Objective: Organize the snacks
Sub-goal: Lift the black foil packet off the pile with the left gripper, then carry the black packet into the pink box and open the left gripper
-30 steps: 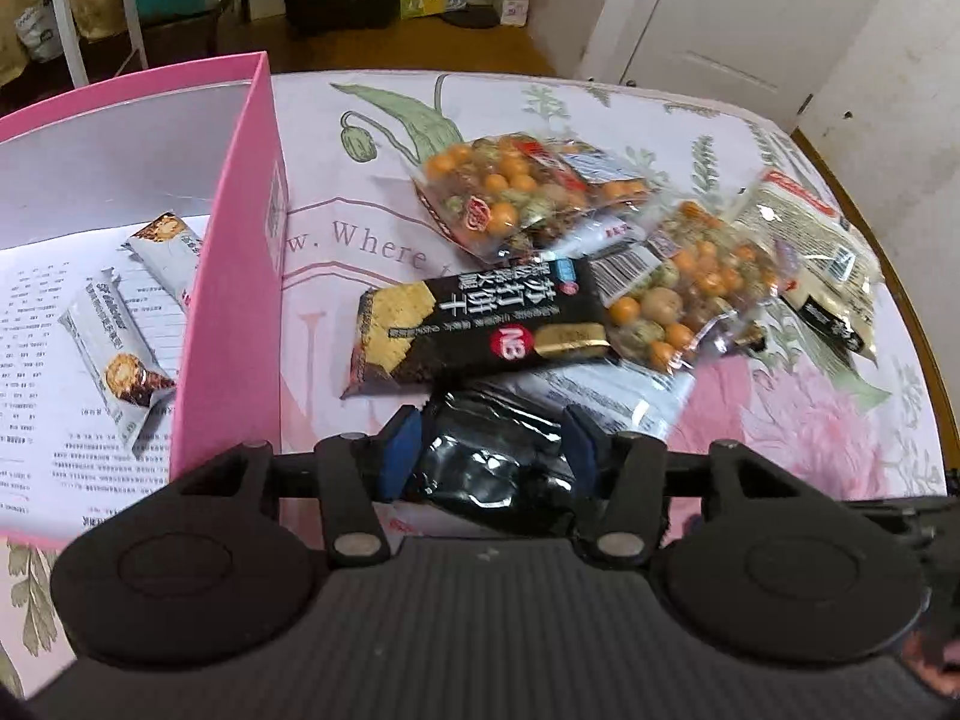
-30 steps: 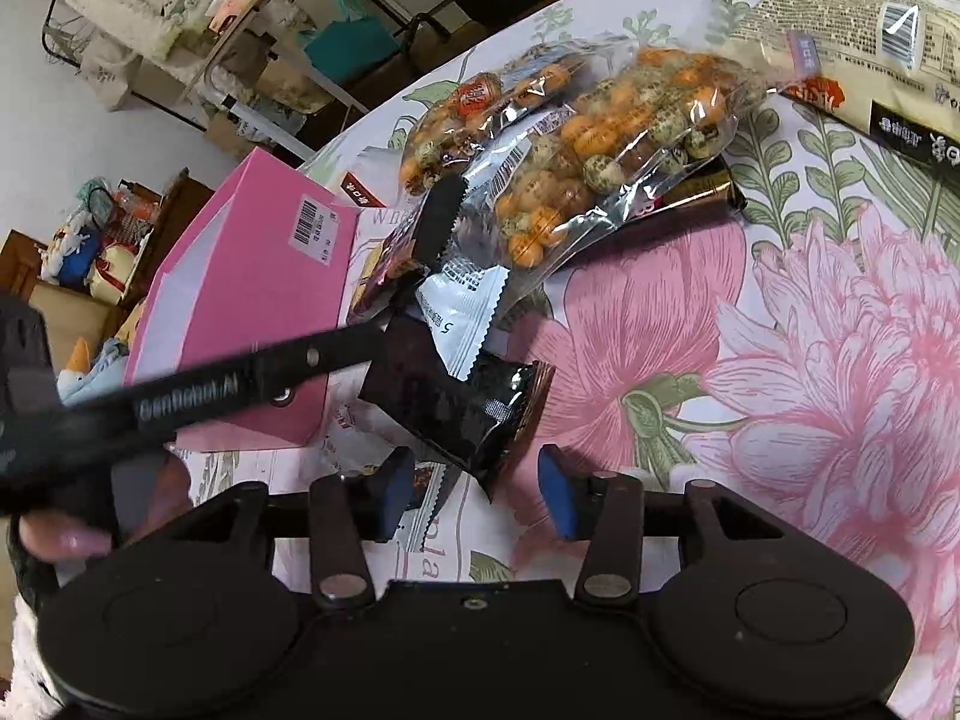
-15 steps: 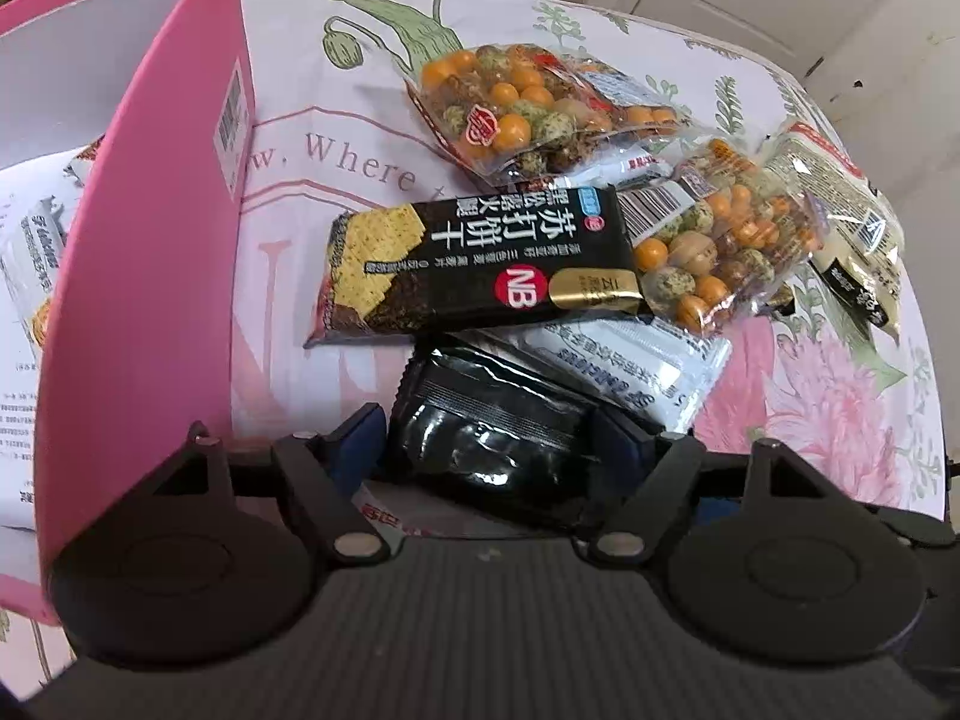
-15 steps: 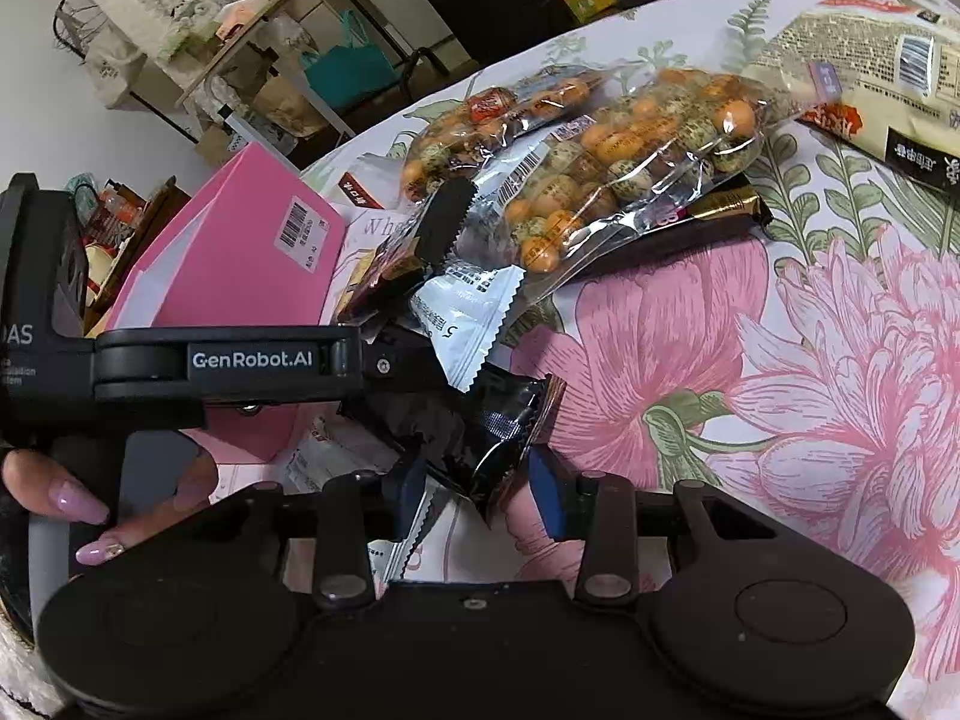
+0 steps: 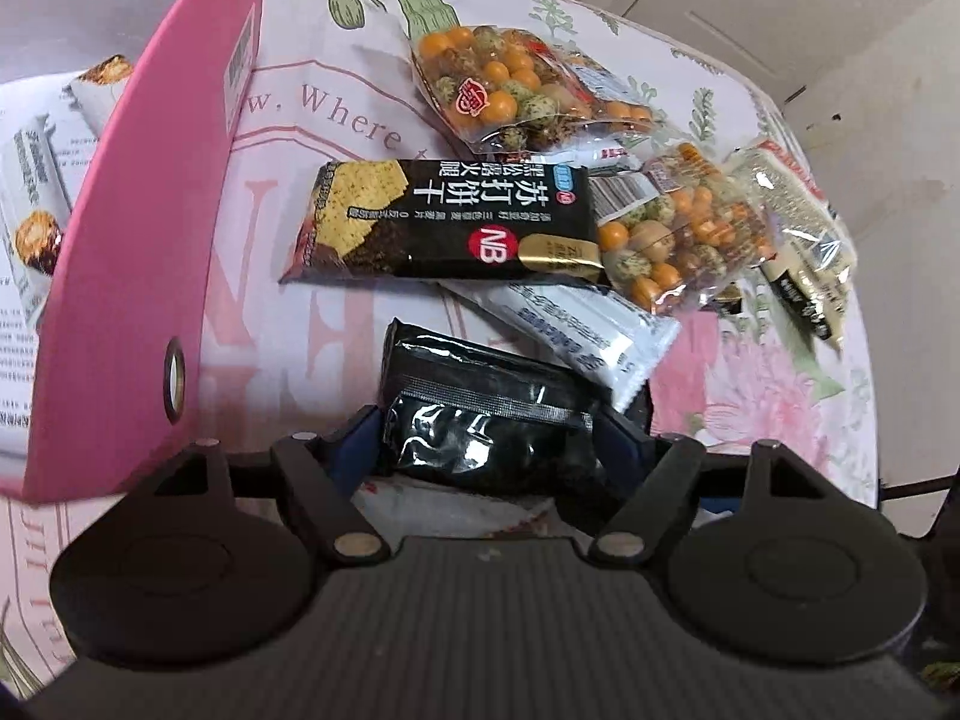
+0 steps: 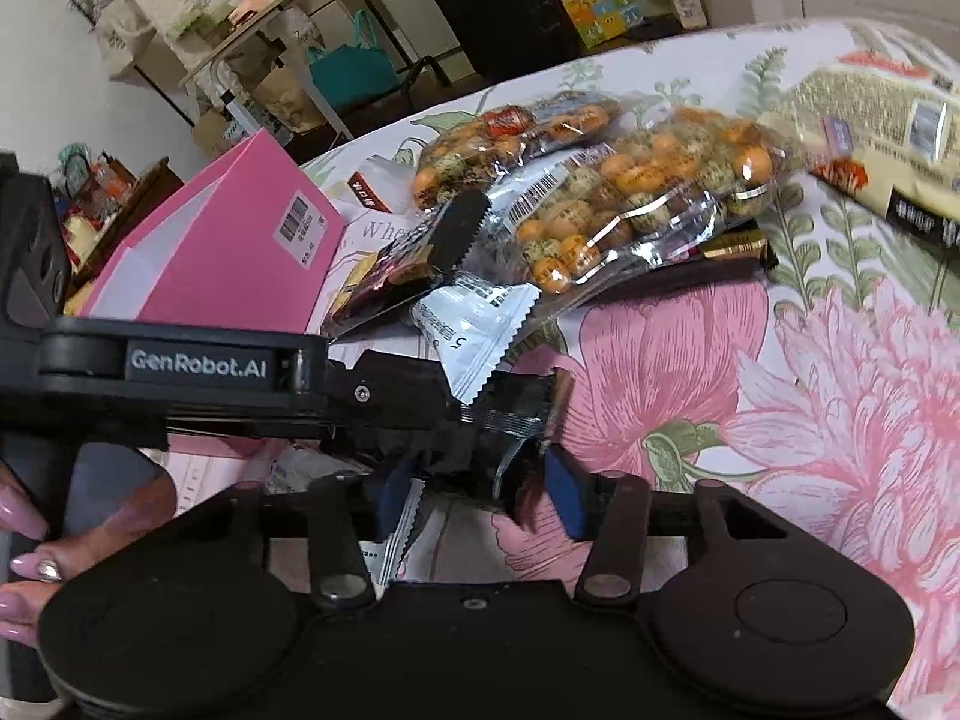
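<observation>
A shiny black snack packet (image 5: 480, 414) lies on the flowered cloth. My left gripper (image 5: 486, 450) has its blue pads on both sides of it and is shut on it. In the right wrist view the same packet's end (image 6: 516, 426) sits between the pads of my right gripper (image 6: 480, 495), which stands open around it, with the left gripper's body (image 6: 198, 366) just left. Beyond lie a black cracker pack (image 5: 444, 222), a white packet (image 5: 576, 330) and two clear bags of coated nuts (image 5: 510, 84) (image 5: 678, 234).
A pink box (image 5: 138, 252) stands open on the left with white snack bars (image 5: 36, 210) inside. A pale packet (image 5: 804, 234) lies at the right near the table's edge. A white door and room clutter are behind the table.
Both grippers have moved forward and closer onto the black packet. The left wrist view now looks down more steeply, with the pink box wall nearer. The right pads now flank the packet's end.
</observation>
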### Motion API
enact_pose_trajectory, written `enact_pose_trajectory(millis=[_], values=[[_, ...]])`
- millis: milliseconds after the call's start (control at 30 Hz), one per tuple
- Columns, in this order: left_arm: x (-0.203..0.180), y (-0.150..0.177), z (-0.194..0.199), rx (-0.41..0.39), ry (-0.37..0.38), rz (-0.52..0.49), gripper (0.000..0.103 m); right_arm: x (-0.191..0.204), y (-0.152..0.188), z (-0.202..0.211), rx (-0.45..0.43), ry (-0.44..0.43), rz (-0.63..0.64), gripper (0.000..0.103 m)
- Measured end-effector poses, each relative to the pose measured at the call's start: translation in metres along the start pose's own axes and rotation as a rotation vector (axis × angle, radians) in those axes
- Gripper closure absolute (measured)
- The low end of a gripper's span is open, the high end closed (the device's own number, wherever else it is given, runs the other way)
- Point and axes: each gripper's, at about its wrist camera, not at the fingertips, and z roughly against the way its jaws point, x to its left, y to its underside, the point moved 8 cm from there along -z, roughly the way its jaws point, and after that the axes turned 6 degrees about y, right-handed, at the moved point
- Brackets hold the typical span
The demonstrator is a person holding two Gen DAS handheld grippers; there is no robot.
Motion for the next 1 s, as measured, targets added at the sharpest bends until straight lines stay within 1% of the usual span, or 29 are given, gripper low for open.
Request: enact_pose_trajectory(millis=[100,167,267,433,533,733,900,1000], values=[[-0.008,0.001,0.008,-0.022,-0.001,-0.020,0.029,0.003,0.000,0.003,0.003,0.033,0.036,0.044],[-0.016,0.002,0.017,-0.046,0.001,-0.042,0.029,0.004,0.001,0.006,0.010,0.039,0.041,0.043],[-0.027,0.004,0.028,-0.065,-0.001,-0.073,0.029,0.006,0.000,0.019,-0.010,0.043,0.050,0.041],[-0.040,0.016,0.045,-0.069,-0.017,-0.114,0.029,0.009,-0.001,0.046,-0.047,0.025,0.036,0.041],[-0.044,0.025,0.052,-0.066,-0.027,-0.134,0.029,0.013,0.004,0.061,-0.045,0.007,0.048,0.041],[-0.043,0.045,0.077,-0.077,-0.017,-0.115,0.029,0.027,0.011,0.087,-0.012,-0.053,0.077,0.038],[-0.040,0.063,0.104,-0.093,-0.009,-0.098,0.029,0.048,0.021,0.107,0.002,-0.079,0.149,0.036],[-0.036,0.071,0.122,-0.105,-0.018,-0.095,0.029,0.063,0.026,0.116,0.015,-0.088,0.193,0.036]])
